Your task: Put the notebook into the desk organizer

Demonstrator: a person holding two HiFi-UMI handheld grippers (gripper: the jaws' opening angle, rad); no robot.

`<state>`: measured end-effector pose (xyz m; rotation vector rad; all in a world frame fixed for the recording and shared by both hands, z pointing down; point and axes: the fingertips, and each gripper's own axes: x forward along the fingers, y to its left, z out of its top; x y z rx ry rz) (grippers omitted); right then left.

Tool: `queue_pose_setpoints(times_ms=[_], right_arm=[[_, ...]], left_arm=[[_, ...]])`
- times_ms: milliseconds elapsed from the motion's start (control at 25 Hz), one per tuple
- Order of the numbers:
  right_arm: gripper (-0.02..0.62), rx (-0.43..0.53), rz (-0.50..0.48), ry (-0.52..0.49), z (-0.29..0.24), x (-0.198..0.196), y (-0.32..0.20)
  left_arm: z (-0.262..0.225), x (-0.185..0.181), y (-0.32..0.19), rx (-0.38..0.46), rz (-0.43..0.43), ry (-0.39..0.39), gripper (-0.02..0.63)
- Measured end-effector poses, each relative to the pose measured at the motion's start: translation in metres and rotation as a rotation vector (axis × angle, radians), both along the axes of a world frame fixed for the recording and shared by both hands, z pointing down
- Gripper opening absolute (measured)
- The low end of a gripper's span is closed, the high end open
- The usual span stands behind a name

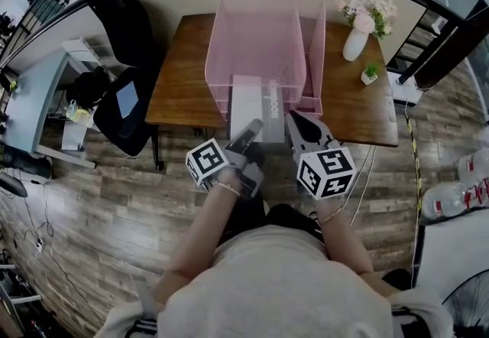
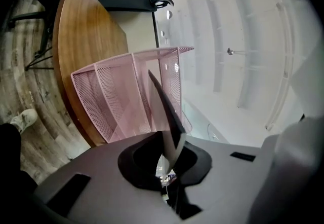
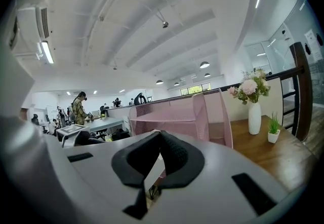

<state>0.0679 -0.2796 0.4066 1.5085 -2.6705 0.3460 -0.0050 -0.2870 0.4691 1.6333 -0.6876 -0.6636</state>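
Note:
A pink mesh desk organizer (image 1: 256, 38) stands on the wooden table (image 1: 179, 76). The pale notebook (image 1: 252, 103) lies with its far end at the organizer's low front opening and its near end over the table's front edge. My left gripper (image 1: 250, 131) is shut on the notebook's near end. In the left gripper view the notebook (image 2: 167, 111) rises edge-on from the left gripper (image 2: 169, 149) toward the organizer (image 2: 116, 101). My right gripper (image 1: 298, 124) hovers just right of the notebook. In its own view the right gripper (image 3: 159, 137) has its tips together, facing the organizer (image 3: 177, 119).
A white vase of flowers (image 1: 355, 42) and a small potted plant (image 1: 370, 73) stand on the table's right part. A black office chair (image 1: 122, 61) is left of the table. The vase (image 3: 254, 116) also shows to the right in the right gripper view.

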Motion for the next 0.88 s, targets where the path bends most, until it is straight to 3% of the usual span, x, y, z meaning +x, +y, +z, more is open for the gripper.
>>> queue_pose_setpoints(times_ms=[200,880], right_arm=[[0.011,-0.013,-0.015,0.006,0.007,-0.006,-0.003],[0.011,-0.065,-0.037,0.021,0.026,-0.017,-0.008]], left_arm=[[0.002,0.004,-0.007,0.025,0.017,-0.007,0.020],[0.021,-0.005,-0.040,-0.004,-0.010,0.019,0.023]])
